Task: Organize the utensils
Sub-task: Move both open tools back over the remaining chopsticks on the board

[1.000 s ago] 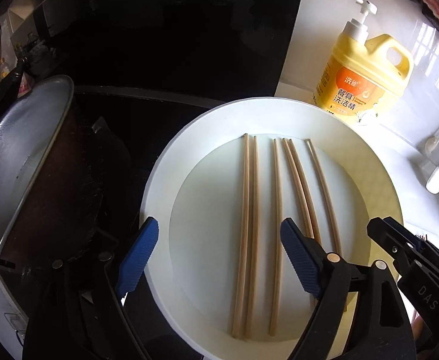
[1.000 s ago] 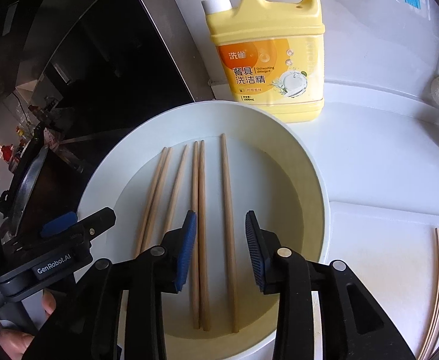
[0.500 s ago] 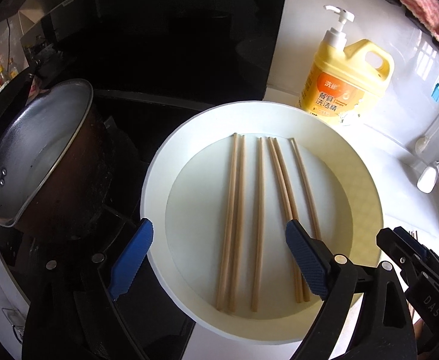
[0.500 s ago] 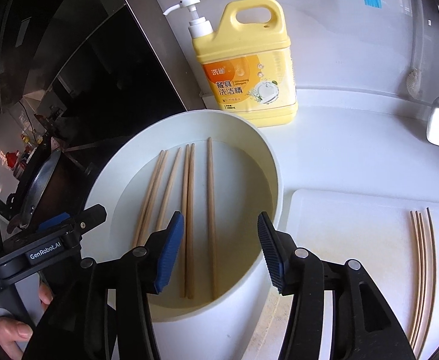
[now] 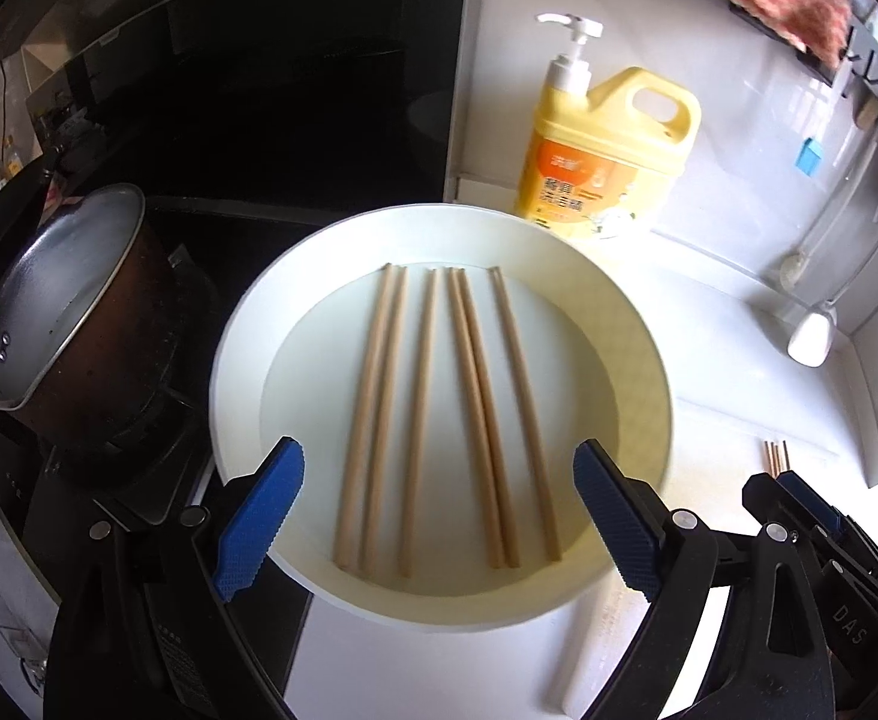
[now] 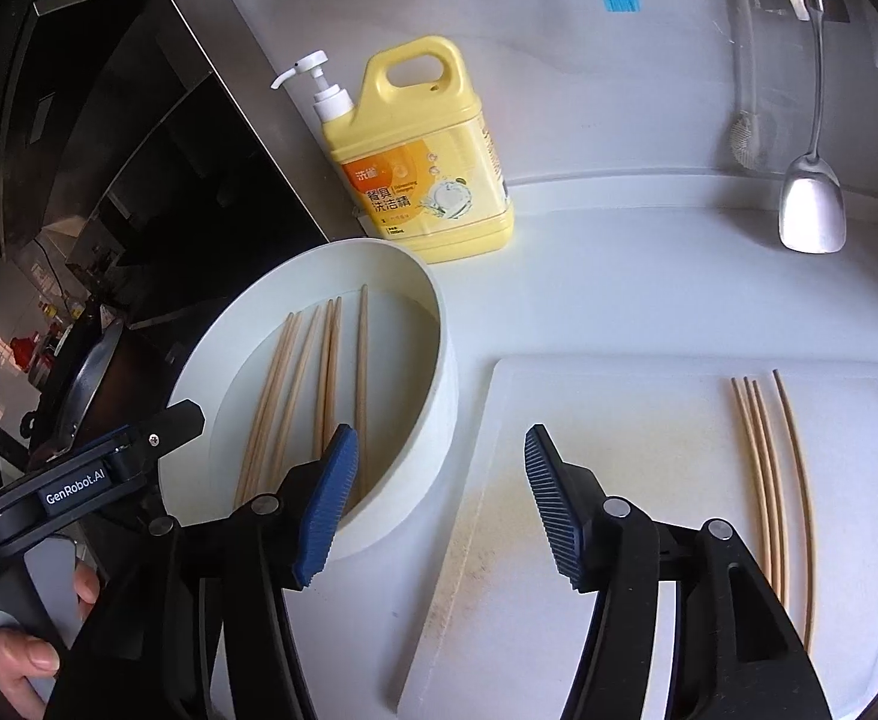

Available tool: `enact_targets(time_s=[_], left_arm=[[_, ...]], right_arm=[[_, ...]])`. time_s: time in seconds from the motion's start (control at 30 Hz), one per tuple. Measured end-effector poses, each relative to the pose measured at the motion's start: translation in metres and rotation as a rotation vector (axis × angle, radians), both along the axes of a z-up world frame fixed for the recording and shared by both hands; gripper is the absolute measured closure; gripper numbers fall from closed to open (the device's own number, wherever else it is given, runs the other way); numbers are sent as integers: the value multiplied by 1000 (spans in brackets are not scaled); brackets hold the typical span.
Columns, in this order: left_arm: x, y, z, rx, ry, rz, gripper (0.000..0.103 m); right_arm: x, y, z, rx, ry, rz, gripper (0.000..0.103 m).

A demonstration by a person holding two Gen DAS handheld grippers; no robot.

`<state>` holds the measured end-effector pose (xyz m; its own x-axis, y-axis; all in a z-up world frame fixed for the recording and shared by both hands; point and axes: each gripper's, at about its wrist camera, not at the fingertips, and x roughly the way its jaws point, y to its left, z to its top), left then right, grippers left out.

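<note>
White worktop (image 6: 649,300) with six chopsticks (image 5: 433,414) in a basin (image 5: 247,324), left tool (image 5: 439,516) and right tool (image 6: 439,504) both spread, empty.

"GenRobot.AI" on left gripper (image 6: 139,450)

White counter (image 6: 649,294) carries a white basin (image 6: 433,420), yellow detergent jug (image 6: 433,180) and cutting board (image 6: 649,480).

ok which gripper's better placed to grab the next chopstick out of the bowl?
Left, probably. The left gripper is open, centred over the chopsticks in the bowl; the right gripper sits between bowl and cutting board.
</note>
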<state>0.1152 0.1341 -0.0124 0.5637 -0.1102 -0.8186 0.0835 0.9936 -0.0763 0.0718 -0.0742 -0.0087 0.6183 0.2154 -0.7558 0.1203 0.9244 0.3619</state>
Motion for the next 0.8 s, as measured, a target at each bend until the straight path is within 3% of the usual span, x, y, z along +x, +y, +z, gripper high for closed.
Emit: enact_targets(time_s=[0.47, 0.8], left_arm=[[-44, -77, 14, 0, -23, -116, 11], [-73, -145, -2, 7, -14, -207, 10]], right_arm=[[-69, -74, -1, -20, 8, -119, 38], [-131, -139, -17, -94, 23, -230, 37]])
